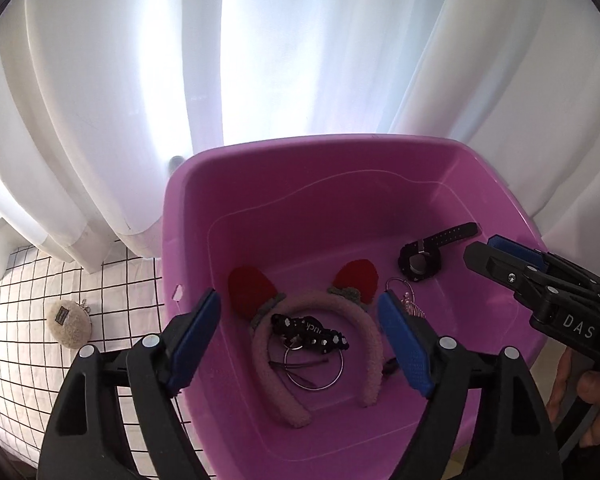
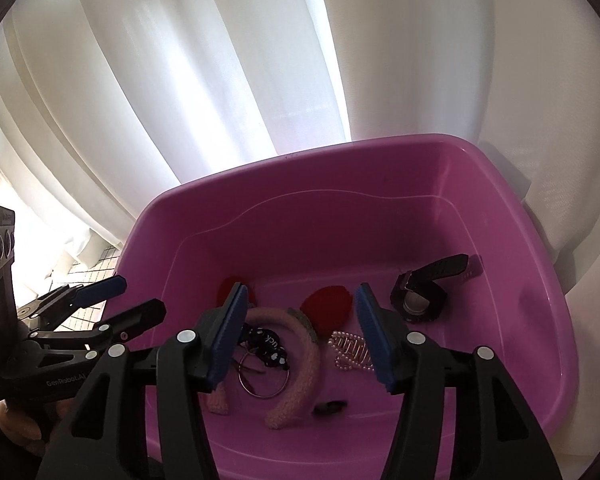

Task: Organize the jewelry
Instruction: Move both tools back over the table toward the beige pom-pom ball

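Note:
A purple basin [image 1: 340, 208] [image 2: 340, 232] holds the jewelry. In it lie a pink fuzzy headband [image 1: 364, 360] [image 2: 300, 380] with red ears, a black flowered hair clip [image 1: 312, 330] [image 2: 268, 342], a metal hoop [image 1: 314, 389] [image 2: 264, 398], a black watch [image 1: 420, 264] [image 2: 418, 304] at the far right and a pearl comb [image 2: 350, 350]. My left gripper [image 1: 298, 294] [image 2: 140, 294] hangs open over the basin's left part, above the headband. My right gripper [image 2: 302, 288] [image 1: 482, 248] is open too, above the middle. Neither holds anything.
White curtains [image 1: 260, 60] hang right behind the basin. To its left lies a checked cloth [image 1: 20, 340] with a beige fuzzy pouch [image 1: 68, 324] on it. A person's hand [image 1: 580, 400] [image 2: 16, 420] grips each tool's handle.

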Demonstrator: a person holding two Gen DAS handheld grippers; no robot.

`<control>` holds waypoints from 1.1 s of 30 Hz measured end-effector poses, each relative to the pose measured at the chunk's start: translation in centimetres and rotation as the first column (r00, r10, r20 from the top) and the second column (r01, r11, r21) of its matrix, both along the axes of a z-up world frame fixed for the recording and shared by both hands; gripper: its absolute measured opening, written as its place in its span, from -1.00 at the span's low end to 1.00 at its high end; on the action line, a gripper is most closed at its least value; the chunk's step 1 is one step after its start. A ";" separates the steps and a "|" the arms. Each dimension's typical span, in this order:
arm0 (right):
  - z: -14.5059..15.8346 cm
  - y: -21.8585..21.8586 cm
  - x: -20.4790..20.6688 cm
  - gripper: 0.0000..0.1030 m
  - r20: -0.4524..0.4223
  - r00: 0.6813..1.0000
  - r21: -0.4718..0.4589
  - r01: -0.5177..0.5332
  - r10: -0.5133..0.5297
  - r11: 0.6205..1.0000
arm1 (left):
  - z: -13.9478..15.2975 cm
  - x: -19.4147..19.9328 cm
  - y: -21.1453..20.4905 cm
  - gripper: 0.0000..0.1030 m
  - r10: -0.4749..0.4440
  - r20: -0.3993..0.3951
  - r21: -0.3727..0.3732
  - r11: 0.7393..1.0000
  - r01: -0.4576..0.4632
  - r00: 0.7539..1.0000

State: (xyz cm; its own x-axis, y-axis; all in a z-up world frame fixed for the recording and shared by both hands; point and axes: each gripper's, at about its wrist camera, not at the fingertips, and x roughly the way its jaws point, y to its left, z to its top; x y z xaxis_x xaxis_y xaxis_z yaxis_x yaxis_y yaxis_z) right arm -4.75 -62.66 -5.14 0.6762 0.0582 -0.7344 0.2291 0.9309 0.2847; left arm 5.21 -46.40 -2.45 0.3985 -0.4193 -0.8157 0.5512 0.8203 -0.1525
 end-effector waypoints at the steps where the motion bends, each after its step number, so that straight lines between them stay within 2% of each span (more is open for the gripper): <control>1: 0.2 0.1 0.0 0.15 0.003 1.000 0.001 -0.001 0.001 1.000 | 0.2 -0.1 0.1 0.66 0.005 0.007 -0.003 1.000 -0.005 1.000; 4: 0.8 0.2 -0.5 0.27 0.016 1.000 -0.002 0.010 -0.010 1.000 | 1.1 -0.3 0.6 0.75 0.015 0.022 -0.019 1.000 -0.015 1.000; 10: 1.9 0.3 -1.9 0.34 0.028 0.999 0.037 0.027 -0.028 0.999 | 2.9 -1.3 1.6 0.84 0.015 0.066 -0.053 0.999 -0.012 0.998; 18: 3.0 2.1 -4.0 0.37 0.067 0.997 0.032 -0.031 0.029 0.999 | 5.1 -4.1 4.3 0.87 0.049 0.143 -0.086 0.996 -0.037 0.989; 22: 3.2 3.6 -4.3 0.37 0.081 0.993 0.024 -0.091 0.089 0.996 | 5.8 -5.5 6.6 0.88 0.118 0.184 -0.093 0.990 -0.102 0.976; 26: 3.1 5.4 -3.9 0.37 0.108 0.983 0.044 -0.156 0.150 0.987 | 5.5 -6.8 9.0 0.88 0.186 0.193 -0.062 0.982 -0.178 0.963; 33: 2.5 10.2 -2.2 0.37 0.108 0.951 0.071 -0.299 0.291 0.952 | 4.7 -8.3 14.9 0.88 0.333 0.175 -0.019 0.942 -0.335 0.927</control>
